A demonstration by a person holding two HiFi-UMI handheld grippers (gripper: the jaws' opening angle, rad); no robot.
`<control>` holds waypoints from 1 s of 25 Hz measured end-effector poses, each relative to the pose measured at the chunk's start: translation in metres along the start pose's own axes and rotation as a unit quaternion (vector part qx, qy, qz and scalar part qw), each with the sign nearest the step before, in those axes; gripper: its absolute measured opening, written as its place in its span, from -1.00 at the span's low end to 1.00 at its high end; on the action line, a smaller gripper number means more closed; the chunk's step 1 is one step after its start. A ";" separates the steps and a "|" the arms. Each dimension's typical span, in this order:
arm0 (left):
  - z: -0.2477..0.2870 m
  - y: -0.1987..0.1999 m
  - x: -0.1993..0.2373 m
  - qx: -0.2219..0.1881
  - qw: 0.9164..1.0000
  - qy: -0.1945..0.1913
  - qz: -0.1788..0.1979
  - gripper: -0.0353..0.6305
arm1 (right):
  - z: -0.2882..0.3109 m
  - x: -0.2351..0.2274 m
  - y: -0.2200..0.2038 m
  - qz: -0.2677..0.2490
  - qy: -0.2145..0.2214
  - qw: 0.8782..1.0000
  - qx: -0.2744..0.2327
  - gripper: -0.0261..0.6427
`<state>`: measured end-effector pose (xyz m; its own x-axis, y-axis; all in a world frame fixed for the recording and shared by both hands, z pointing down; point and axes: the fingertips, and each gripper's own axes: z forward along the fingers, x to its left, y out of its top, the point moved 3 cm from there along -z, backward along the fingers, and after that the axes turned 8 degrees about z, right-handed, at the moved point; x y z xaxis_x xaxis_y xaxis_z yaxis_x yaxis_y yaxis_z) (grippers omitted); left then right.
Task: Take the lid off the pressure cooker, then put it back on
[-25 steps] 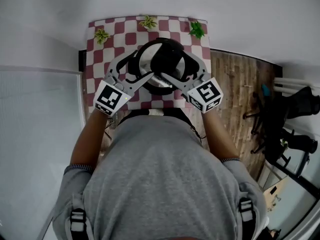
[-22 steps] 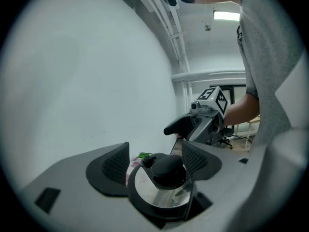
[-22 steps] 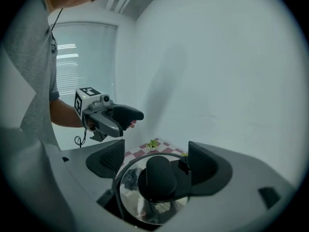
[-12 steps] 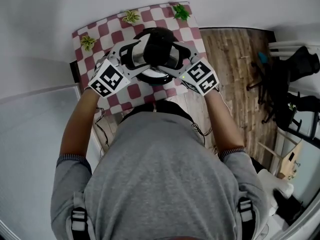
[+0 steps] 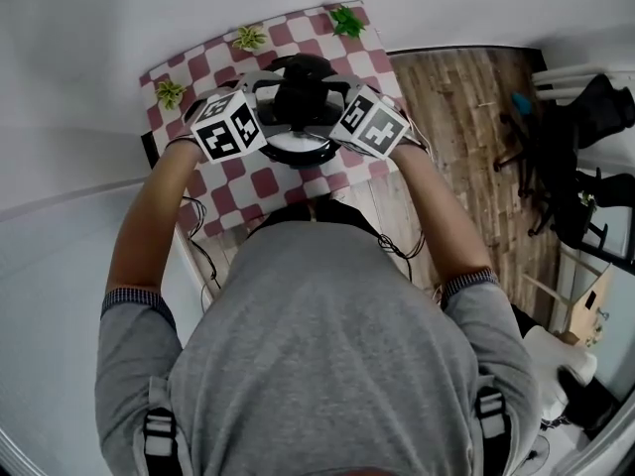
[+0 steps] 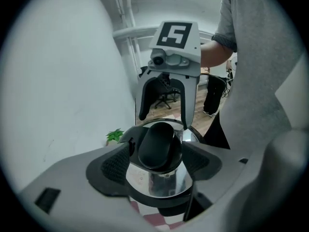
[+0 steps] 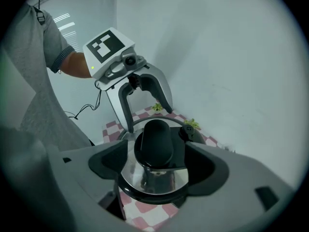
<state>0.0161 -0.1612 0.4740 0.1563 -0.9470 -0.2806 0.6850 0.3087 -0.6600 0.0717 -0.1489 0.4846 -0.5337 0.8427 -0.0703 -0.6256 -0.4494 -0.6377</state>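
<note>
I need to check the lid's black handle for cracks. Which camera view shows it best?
The right gripper view: the black handle sits centred, close and whole above the shiny lid. The left gripper view shows it nearly as well from the opposite side. The head view shows it small, from above.

Pressure cooker lid [image 6: 158,183]: mirror-bright steel; knob [image 6: 157,146] glossy black. Tablecloth [image 5: 268,181]: red-and-white check. Small plants [image 5: 347,20]: green. Marker cubes [image 5: 230,125]: white, black square patterns. Pads [image 7: 108,161]: black, set in pale grey plastic. T-shirt [image 5: 317,365]: grey. Floor [image 5: 466,117]: brown wood planks. Wall [image 5: 99,28]: plain white.
</note>
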 end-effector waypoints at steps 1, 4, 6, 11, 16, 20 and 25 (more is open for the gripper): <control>0.003 -0.002 0.000 0.011 1.000 -0.009 0.007 0.21 | 0.002 0.001 -0.001 -0.002 0.004 1.000 0.016 0.22; 0.010 -0.006 0.001 0.043 0.998 -0.038 0.024 0.21 | 0.011 0.001 -0.004 -0.016 0.012 0.998 0.054 0.21; 0.015 -0.008 0.000 0.061 0.996 -0.056 0.036 0.21 | 0.018 -0.002 -0.006 -0.031 0.008 0.997 0.064 0.19; 0.026 -0.007 -0.001 0.088 0.990 -0.098 0.057 0.21 | 0.021 -0.002 -0.004 -0.039 0.014 0.993 0.108 0.14; 0.033 -0.007 -0.004 0.112 0.983 -0.127 0.077 0.21 | 0.024 -0.001 -0.003 -0.049 0.014 0.990 0.134 0.11; 0.036 -0.009 -0.005 0.126 0.979 -0.139 0.085 0.20 | 0.027 0.000 -0.001 -0.055 0.018 0.988 0.147 0.06; 0.039 -0.013 -0.004 0.127 0.978 -0.143 0.083 0.12 | 0.031 0.005 0.002 -0.044 0.030 0.986 0.159 0.00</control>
<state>0.0342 -0.1652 0.5106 0.4483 -0.8830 -0.1393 0.7818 0.4629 -0.4177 0.0504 -0.1548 0.5072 -0.4410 0.8943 -0.0760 -0.8196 -0.4358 -0.3719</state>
